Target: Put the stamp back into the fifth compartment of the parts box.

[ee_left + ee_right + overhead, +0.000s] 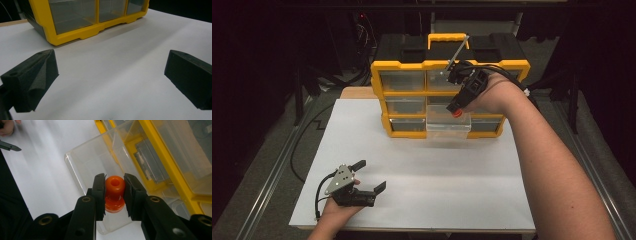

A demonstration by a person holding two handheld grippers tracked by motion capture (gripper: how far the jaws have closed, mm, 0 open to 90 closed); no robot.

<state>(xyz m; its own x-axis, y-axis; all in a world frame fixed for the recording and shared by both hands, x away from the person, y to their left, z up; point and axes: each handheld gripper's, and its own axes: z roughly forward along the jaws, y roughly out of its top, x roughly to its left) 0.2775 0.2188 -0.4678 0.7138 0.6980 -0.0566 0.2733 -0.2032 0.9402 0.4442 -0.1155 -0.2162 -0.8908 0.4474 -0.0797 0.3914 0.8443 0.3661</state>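
Note:
A yellow and black drawer cabinet (412,67) stands at the back of the white table (412,170). One clear drawer (448,123) (85,162) in its bottom row is pulled out. My right gripper (456,111) (114,192) hangs over that drawer, shut on a small orange spool-shaped piece (457,113) (114,191) pinched between its two pads. My left gripper (372,176) (110,77) rests low at the table's front left, its jaws wide open with nothing but bare table between them.
The cabinet's yellow front (75,35) with several clear drawers lies ahead of the left gripper. A wooden board edge (357,92) shows behind the table's left corner. Dark cables and metal rails (272,170) run along both sides of the table.

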